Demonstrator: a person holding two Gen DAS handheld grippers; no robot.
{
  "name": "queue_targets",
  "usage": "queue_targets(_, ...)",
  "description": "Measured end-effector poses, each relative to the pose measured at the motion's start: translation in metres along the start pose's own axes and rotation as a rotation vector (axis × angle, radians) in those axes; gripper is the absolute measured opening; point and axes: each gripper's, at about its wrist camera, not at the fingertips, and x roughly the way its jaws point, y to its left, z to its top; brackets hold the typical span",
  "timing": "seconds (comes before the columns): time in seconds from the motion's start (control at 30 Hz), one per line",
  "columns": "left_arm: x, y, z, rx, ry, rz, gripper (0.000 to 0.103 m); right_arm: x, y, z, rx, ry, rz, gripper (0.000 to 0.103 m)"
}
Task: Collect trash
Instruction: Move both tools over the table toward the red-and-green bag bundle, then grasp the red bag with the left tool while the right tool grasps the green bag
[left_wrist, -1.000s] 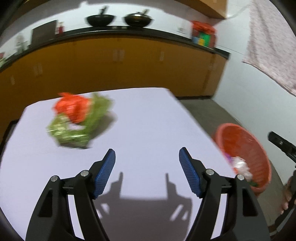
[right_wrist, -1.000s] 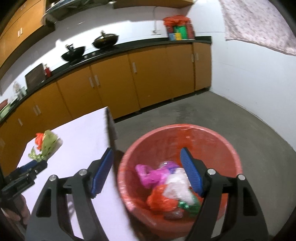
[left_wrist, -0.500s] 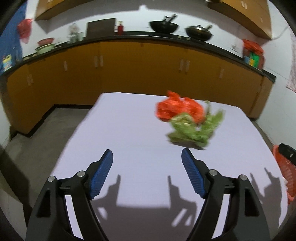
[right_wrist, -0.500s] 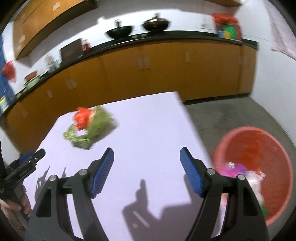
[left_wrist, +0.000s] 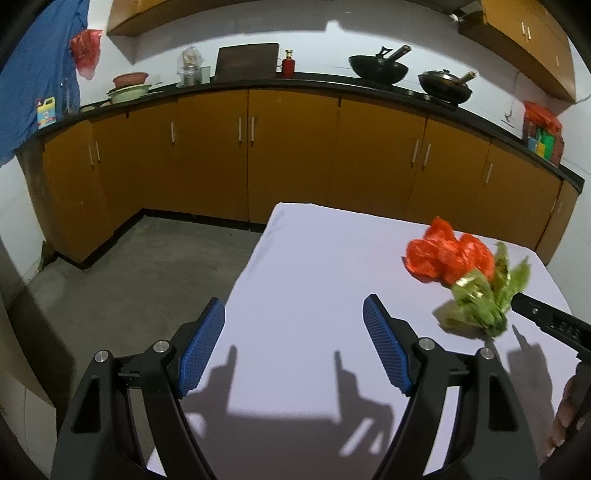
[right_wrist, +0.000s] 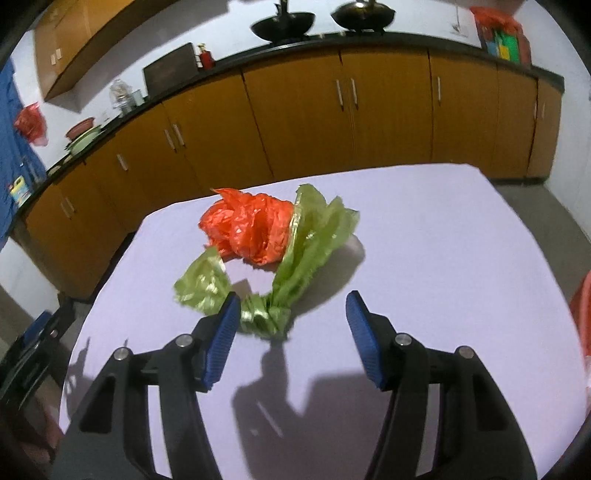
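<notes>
Both hand-held grippers empty over the desk (right_wrist: 424, 236).
My right hand-held gripper (right_wrist: 288, 332) gapes just behind the green wrapper (right_wrist: 310, 240) and orange bag (right_wrist: 247, 229); my left hand-held gripper (left_wrist: 293, 349) gapes too, trash ahead-right.

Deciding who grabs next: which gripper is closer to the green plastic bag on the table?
Right. The right gripper has the green plastic bag just ahead, its knotted end between the open fingers. The left gripper sits farther back, bag off to its right.

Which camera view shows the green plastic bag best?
The right wrist view: the green plastic bag lies near the centre, spread beside the orange bag. In the left wrist view it sits far right, smaller and blurred.
</notes>
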Motion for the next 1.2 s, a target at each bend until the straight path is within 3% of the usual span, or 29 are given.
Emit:
queue_targets(0.1, 0.007, -0.001, 0.004, -0.003, 0.000, -0.013, 0.077, 0.019, -0.004, 0.007, 0.038, 0.027, -0.021, 0.057)
queue_targets(0.17, 0.011, -0.004, 0.006, 0.001, 0.002, -0.029, 0.078, 0.031, -0.006, 0.009, 0.053, 0.056, -0.019, 0.043)
queue_targets(0.23, 0.013, -0.009, 0.006, 0.005, 0.004, -0.046, 0.080, 0.038, -0.008, 0.007, 0.046, 0.079, -0.013, 0.020)
queue_targets(0.43, 0.020, -0.041, 0.010, 0.039, 0.006, -0.126, 0.088, 0.019, -0.025, -0.009, 0.000, 0.038, -0.046, 0.011)
queue_targets(0.63, 0.032, -0.097, 0.014, 0.113, 0.007, -0.210, 0.091, -0.019, -0.068, -0.021, -0.021, -0.038, -0.154, 0.009)
queue_targets(0.8, 0.050, -0.144, 0.023, 0.168, 0.021, -0.251, 0.100, -0.038, -0.106, -0.025, 0.019, -0.048, -0.188, 0.009)
queue_targets(0.97, 0.071, -0.176, 0.035, 0.215, 0.038, -0.235, 0.101, -0.046, -0.131, -0.031, 0.056, -0.040, -0.197, 0.009)
queue_targets(1.1, 0.097, -0.185, 0.035, 0.217, 0.109, -0.201, 0.101, -0.048, -0.139, -0.033, 0.073, -0.040, -0.187, 0.009)
queue_targets(1.2, 0.111, -0.186, 0.030, 0.199, 0.165, -0.218, 0.100, -0.050, -0.140, -0.034, 0.077, -0.042, -0.180, 0.009)
